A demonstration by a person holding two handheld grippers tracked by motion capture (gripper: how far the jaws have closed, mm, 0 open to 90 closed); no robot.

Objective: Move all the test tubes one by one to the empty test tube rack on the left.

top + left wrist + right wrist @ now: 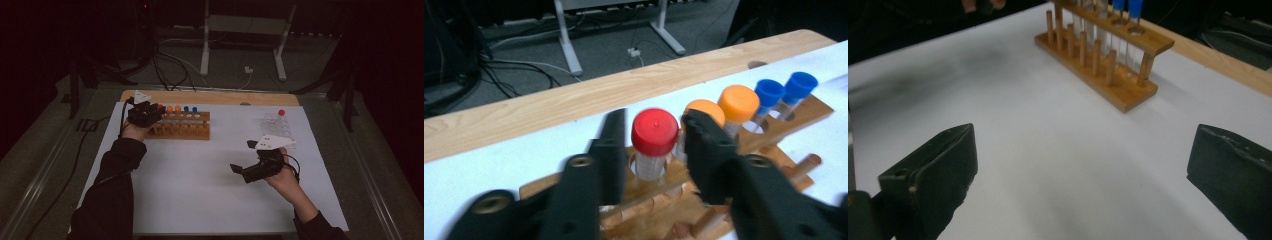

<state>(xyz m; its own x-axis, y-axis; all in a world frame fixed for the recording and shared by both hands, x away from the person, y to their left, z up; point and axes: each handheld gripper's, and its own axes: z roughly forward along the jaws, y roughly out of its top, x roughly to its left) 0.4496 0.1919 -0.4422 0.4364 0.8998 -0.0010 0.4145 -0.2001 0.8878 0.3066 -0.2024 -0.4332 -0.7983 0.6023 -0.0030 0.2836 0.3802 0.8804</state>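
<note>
Item: red-capped tube, 1 of 5 capped tubes standing upright in the wooden rack near the far left corner of the desk. It sits in the end hole nearest the left edge; 2 orange-capped tubes and 2 blue-capped tubes follow along the row.

Handling, as judged from here: a slim clear tube, most likely light plastic or glass, stiff, smooth-walled and so apt to slip; fragile if squeezed hard or dropped. The ribbed-looking red cap is wider than the body and gives the surer hold. Best taken at the cap or just under it, then lifted straight up so the tube clears its hole without tilting the rack.

Left claw: jaws partly open, 1 on each side of the red cap, with a narrow gap showing on both sides; nothing gripped yet.

Right claw: jaws wide apart, empty, held over bare white desk near the right edge, well apart from the rack.

Also present: clear rack holding 1 red-capped tube, toward the far right corner.
</note>
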